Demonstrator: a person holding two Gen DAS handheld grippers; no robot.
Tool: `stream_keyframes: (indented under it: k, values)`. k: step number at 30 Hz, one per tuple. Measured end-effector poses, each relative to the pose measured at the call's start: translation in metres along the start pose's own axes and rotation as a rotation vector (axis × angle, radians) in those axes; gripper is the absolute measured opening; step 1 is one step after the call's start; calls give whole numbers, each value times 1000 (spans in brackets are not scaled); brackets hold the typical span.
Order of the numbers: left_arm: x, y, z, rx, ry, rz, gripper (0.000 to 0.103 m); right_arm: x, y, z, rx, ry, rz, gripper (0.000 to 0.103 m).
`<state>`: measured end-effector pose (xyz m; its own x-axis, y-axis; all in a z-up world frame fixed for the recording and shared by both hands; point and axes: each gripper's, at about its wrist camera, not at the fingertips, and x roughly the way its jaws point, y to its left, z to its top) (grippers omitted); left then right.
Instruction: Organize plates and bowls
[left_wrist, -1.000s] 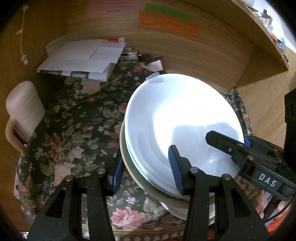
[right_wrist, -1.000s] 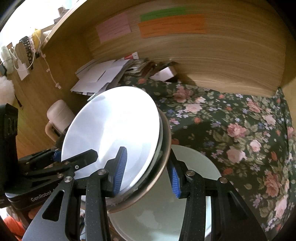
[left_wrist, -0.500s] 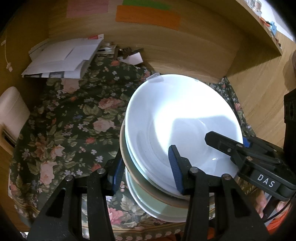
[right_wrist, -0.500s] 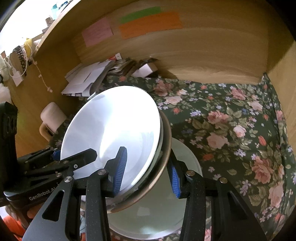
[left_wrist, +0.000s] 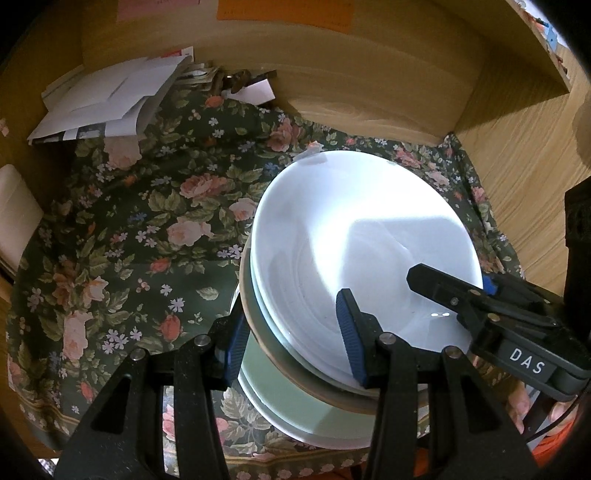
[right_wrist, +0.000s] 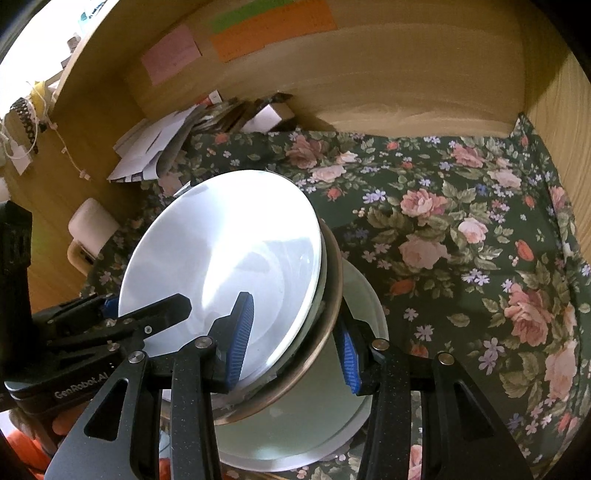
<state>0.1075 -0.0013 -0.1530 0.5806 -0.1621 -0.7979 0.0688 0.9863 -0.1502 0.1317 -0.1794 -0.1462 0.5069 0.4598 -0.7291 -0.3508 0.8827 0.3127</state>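
Item: stack of plates, white plate uppermost, a thin plate and a brown-rimmed dish beneath, held tilted above a pale green plate that lies on the desk with its floral cloth. Left gripper is clamped on the near left edge of the stack, one blue pad on the white face and one under the rim; right gripper is clamped likewise on the opposite edge. Progress, as judged: the plates are gathered into one pile and carried by both grippers; setting the pile down on the green plate, seemingly the next step, is not yet done. No bowls are visible, so that part cannot be assessed. Left wrist view shows the right gripper reaching in from the right and part of a hand below it; right wrist view alone shows the free cloth to the right, coloured notes on the wooden back wall, and the dish's rim edge-on. Both show loose papers at the back.
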Motion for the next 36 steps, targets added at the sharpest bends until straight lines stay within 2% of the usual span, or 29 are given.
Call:
stream_keyframes:
  k: [11,16,18,20,23,29,36]
  values:
    - [6,4,-1,2,14,-20,46,8,-6,-3,16,23,16,39]
    - [5,7,0,-1,11,-33,46,-2,-1,-1,-15,-27,-17,43]
    - [-1,7,0,4,-20,-12,47,-10,2,2,-27,-57,-19,54]
    - [-12,6,2,13,-63,7,51,-19,5,3,-44,-93,-36,57]
    - [-33,4,5,33,-143,28,54,-35,15,5,-97,-149,-68,60]
    - [-76,-4,9,76,-309,52,62,-71,33,5,-160,-269,-70,64]
    - [-124,-11,0,86,-474,35,71,-114,51,-1,-203,-415,-69,75]
